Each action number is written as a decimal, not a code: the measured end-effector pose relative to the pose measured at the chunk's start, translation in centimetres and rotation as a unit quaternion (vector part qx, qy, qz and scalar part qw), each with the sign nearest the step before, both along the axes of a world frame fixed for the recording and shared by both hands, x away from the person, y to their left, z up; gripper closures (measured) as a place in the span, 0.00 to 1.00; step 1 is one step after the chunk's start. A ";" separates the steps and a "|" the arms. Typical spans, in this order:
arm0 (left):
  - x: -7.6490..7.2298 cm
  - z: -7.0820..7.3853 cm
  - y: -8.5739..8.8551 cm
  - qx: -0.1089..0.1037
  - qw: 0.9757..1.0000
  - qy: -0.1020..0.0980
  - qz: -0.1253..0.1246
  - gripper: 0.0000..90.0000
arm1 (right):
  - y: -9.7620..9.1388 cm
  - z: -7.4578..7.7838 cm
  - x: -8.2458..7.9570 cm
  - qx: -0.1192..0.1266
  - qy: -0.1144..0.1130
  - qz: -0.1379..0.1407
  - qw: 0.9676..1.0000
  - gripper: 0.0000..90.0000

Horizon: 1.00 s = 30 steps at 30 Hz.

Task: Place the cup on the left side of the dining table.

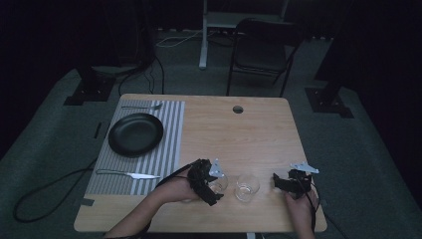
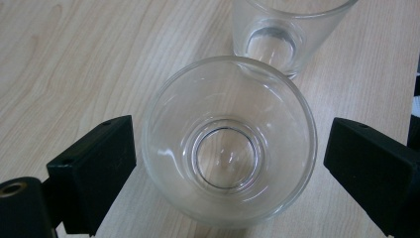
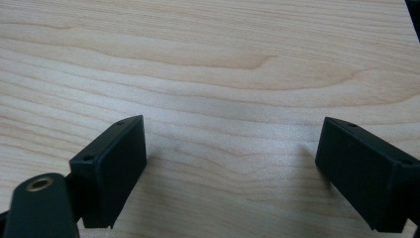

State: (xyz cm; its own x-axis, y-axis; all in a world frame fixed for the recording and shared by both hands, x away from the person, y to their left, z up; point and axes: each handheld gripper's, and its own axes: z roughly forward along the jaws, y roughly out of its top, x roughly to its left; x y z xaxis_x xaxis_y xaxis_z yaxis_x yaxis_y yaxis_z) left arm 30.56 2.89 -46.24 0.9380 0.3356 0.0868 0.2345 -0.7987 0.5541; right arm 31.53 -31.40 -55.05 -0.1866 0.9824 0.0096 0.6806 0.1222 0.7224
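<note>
Glass [image 2: 229,141] upright between spread left fingers [image 2: 94,173]
Neither finger touches it yet; right gripper [image 3: 230,171] spread over bare bench [image 3: 208,59].

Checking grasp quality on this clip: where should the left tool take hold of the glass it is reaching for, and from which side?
Grip the nearer glass across its wall just below the rim, coming from above with one jaw on each side. It stands upright, round and tapering toward the base, so opposite sides of the wall suit best. The left tool already straddles it, jaws open. Keep clear of the second glass, which stands just behind it.
</note>
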 end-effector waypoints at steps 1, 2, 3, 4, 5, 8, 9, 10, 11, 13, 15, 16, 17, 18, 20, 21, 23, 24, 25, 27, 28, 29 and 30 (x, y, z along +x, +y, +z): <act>0.1 -0.1 -0.2 0.005 1.000 0.003 0.001 0.07 | 0.0 0.0 0.0 0.000 0.000 0.000 1.000 0.13; 0.1 -0.1 -0.3 0.009 1.000 0.004 0.000 0.07 | 0.0 0.0 0.0 0.000 0.000 0.000 1.000 0.13; 0.1 -0.2 -0.5 0.014 1.000 0.000 0.002 0.07 | 0.0 0.0 0.0 0.000 0.000 0.000 1.000 0.13; 0.2 -0.2 -0.6 0.018 1.000 0.002 0.002 0.07 | 0.0 0.0 0.0 0.000 0.000 0.000 1.000 0.13; 0.2 -0.2 -0.6 0.019 1.000 0.005 0.001 0.07 | 0.0 0.0 0.0 0.000 0.000 0.000 1.000 0.13; 0.4 -0.3 -0.8 0.025 1.000 0.011 0.004 0.07 | 0.0 0.0 0.0 0.000 0.000 0.000 1.000 0.13; 0.5 -0.4 -0.9 0.028 1.000 0.011 0.005 0.07 | 0.0 0.0 0.0 0.000 0.000 0.000 1.000 0.13; 0.5 -0.4 -0.9 0.030 0.999 0.012 0.006 0.07 | 0.0 0.0 0.0 0.000 0.000 0.000 1.000 0.13; 0.5 -0.5 -1.0 0.029 0.999 0.014 0.005 0.07 | 0.0 0.0 0.0 0.000 0.000 0.000 1.000 0.13; 0.5 -0.5 -1.1 0.032 0.999 0.016 0.001 0.07 | 0.0 0.0 0.0 0.000 0.000 0.000 1.000 0.13; 0.5 -0.5 -1.2 0.035 0.999 0.019 0.003 0.07 | 0.0 0.0 0.0 0.000 0.000 0.000 1.000 0.13; 0.5 -0.5 -1.3 0.036 0.999 0.023 0.002 0.07 | 0.0 0.0 0.0 0.000 0.000 0.000 1.000 0.13; 0.6 -0.6 -1.4 0.040 0.999 0.026 -0.001 0.07 | 0.0 0.0 0.0 0.000 0.000 0.000 1.000 0.13; 0.6 -0.6 -1.5 0.045 0.999 0.025 -0.001 0.07 | 0.0 0.0 0.0 0.000 0.000 0.000 1.000 0.13; 0.6 -0.7 -1.7 0.053 0.998 0.029 0.000 0.07 | 0.0 0.0 0.0 0.000 0.000 0.000 1.000 0.13; 0.6 -0.7 -1.8 0.053 0.998 0.032 0.004 0.07 | 0.0 0.0 0.0 0.000 0.000 0.000 1.000 0.13; 0.7 -0.6 -1.9 0.059 0.998 0.037 0.007 0.07 | 0.0 0.0 0.0 0.000 0.000 0.000 1.000 0.13; 0.7 -0.6 -2.0 0.062 0.997 0.036 0.011 0.07 | 0.0 0.0 0.0 0.000 0.000 0.000 1.000 0.13; 0.7 -0.7 -2.1 0.067 0.997 0.036 0.014 0.07 | 0.0 0.0 0.0 0.000 0.000 0.000 1.000 0.13; 0.6 -0.7 -2.3 0.075 0.996 0.032 0.017 0.07 | 0.0 0.0 0.0 0.000 0.000 0.000 1.000 0.13; 0.6 -0.8 -2.4 0.078 0.996 0.030 0.019 0.07 | 0.0 0.0 0.0 0.000 0.000 0.000 1.000 0.13; 0.6 -0.8 -2.4 0.078 0.996 0.027 0.018 0.08 | 0.0 0.0 0.0 0.000 0.000 0.000 1.000 0.13; 0.6 -0.7 -2.4 0.079 0.996 0.022 0.023 0.13 | 0.0 0.0 0.0 0.000 0.000 0.000 1.000 0.13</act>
